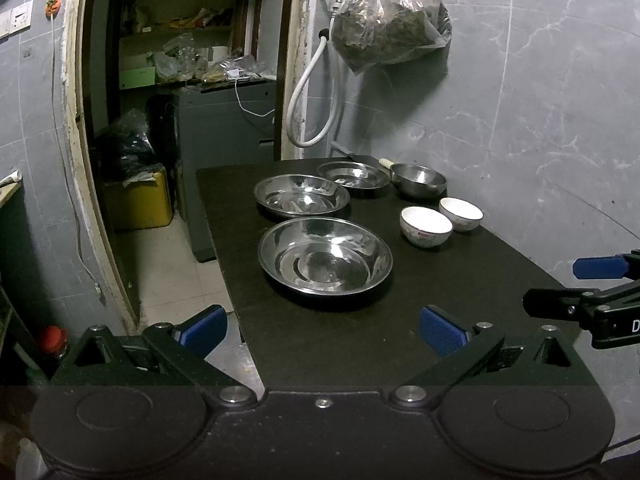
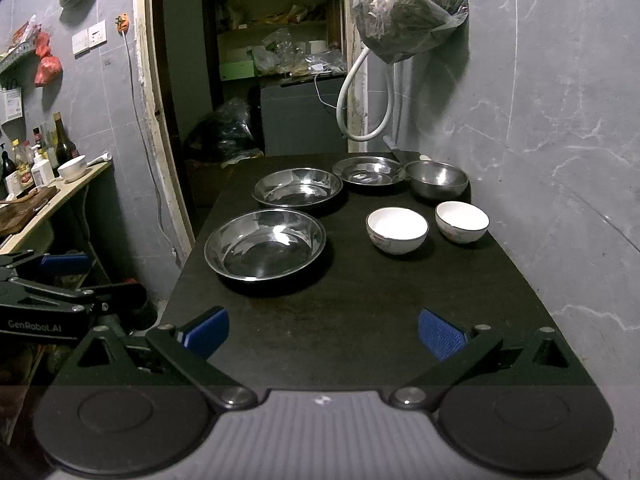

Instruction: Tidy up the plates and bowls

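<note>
The dark worktop (image 2: 360, 320) runs away from both cameras toward a grey marbled wall, and everything to be sorted lies on its far half; nothing is stacked yet, so by my reading the job is at its start. Largest is the nearest steel plate (image 2: 265, 243), wide and shallow, standing alone toward the left edge; behind it lies a second steel plate (image 2: 298, 187), and further back a smaller steel plate (image 2: 368, 171) that sits just beside, perhaps touching, the deep steel bowl (image 2: 437, 178) at the back right. In front of that bowl stand two white ceramic bowls, the nearer bowl (image 2: 397, 229) and the farther bowl (image 2: 462, 221), close together but apart.

The steel pieces should be light, stiff and slippery; a thin flared rim is the sensible hold, one pad above and one below, and they ought to nest readily. The ceramic bowls are likely heavier and chip easily; pinch the wall at the rim and set them down gently, one inside the other.

The left tongs (image 1: 323, 330) and the right tongs (image 2: 323, 330) both hang short of the dishes with blue pads spread wide, holding nothing.
</note>
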Demonstrator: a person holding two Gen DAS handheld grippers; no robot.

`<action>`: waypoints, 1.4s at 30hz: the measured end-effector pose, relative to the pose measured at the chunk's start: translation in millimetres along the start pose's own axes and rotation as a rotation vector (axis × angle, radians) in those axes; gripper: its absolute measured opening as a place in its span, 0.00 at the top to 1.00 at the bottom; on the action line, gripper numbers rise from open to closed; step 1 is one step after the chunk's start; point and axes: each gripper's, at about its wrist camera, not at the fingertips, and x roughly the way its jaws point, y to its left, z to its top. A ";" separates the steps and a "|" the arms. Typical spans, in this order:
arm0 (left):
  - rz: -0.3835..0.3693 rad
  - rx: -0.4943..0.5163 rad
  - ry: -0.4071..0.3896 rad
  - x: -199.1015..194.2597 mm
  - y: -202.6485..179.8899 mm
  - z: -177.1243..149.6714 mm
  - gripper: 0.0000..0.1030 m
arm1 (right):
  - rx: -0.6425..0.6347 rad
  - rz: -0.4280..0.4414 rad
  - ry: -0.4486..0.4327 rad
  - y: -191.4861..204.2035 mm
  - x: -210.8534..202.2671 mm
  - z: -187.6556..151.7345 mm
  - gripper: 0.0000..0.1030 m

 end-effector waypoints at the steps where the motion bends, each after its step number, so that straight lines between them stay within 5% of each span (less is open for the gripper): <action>1: -0.001 0.001 0.000 0.0 0.3 -1.9 0.01 | 0.000 0.000 0.000 0.0 0.0 0.1 0.00; 42: -0.002 0.015 0.016 6.2 1.8 -3.7 0.01 | 0.011 -0.013 -0.002 -0.9 -0.8 0.3 0.00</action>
